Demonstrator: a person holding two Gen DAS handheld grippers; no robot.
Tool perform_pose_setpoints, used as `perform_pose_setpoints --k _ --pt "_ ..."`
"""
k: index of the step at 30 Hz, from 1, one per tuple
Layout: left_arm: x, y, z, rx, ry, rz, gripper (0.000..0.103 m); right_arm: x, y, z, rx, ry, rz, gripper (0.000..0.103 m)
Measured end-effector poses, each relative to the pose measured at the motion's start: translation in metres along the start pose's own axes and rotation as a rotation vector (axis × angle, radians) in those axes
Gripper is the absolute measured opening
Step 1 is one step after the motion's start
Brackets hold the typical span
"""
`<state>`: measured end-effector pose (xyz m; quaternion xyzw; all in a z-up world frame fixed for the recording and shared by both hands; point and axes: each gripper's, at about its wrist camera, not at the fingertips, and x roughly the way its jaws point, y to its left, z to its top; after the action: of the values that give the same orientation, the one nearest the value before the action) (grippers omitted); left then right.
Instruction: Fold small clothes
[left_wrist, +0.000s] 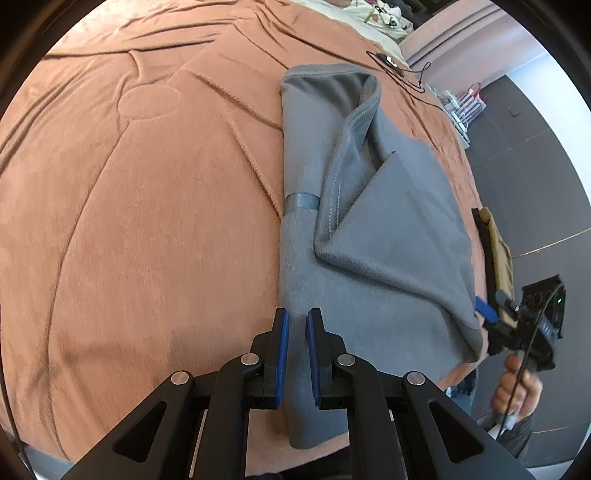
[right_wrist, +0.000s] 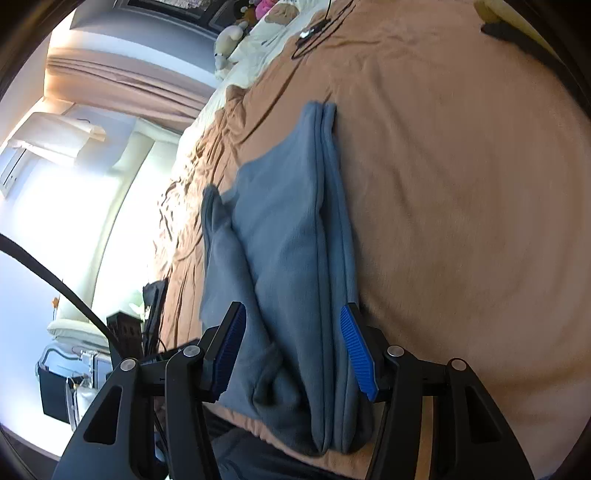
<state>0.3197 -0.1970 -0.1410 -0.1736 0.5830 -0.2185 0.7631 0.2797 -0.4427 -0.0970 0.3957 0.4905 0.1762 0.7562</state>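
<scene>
mid-fold: left tongs (left_wrist: 296, 354) clamped on the grey garment (left_wrist: 369, 221); right tongs (right_wrist: 291, 354) apart, next needing a fresh edge.

Your left gripper (left_wrist: 296, 354) sits low at the near edge of the bed, blue pads nipped close on a strip of the grey fleece garment (left_wrist: 354, 229). The garment lies lengthwise on the rust-brown bedspread (left_wrist: 147, 206), one side folded over toward the middle, a stitched hem running up it and a shiny grey band across its left edge. At the far right, your right hand (left_wrist: 517, 387) grips the other gripper (left_wrist: 484, 310), its blue pad just beside the garment's right edge. A black cable lies near the bed's far corner.
</scene>
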Motion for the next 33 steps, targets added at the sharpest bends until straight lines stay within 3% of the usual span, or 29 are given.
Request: perform_pose_setpoints --k 8,21,24,26,29,33 --pt "-0.002 0.002 -0.002 -0.016 0.001 -0.019 0.01 -0.002 0.002 -0.011 0.005 0.002 0.041 0.052" --pt "-0.003 0.004 -0.001 -0.017 0.005 -0.025 0.01 0.002 -0.007 -0.018 0.024 0.048 0.009 0.051" --pt "-0.003 0.003 -0.001 -0.009 0.01 -0.014 0.01 0.013 -0.004 -0.013 0.031 0.063 0.001 0.032" --pt "-0.001 0.003 -0.001 -0.014 0.02 -0.003 0.01 0.018 -0.008 -0.011 0.07 0.058 -0.013 0.012" --pt "0.0 0.001 -0.002 -0.019 0.032 0.001 0.01 0.019 -0.018 -0.009 0.153 0.036 -0.007 0.003" --pt "0.0 -0.002 -0.002 -0.011 0.036 0.013 0.01 0.007 -0.02 -0.011 0.164 -0.005 -0.005 0.0"
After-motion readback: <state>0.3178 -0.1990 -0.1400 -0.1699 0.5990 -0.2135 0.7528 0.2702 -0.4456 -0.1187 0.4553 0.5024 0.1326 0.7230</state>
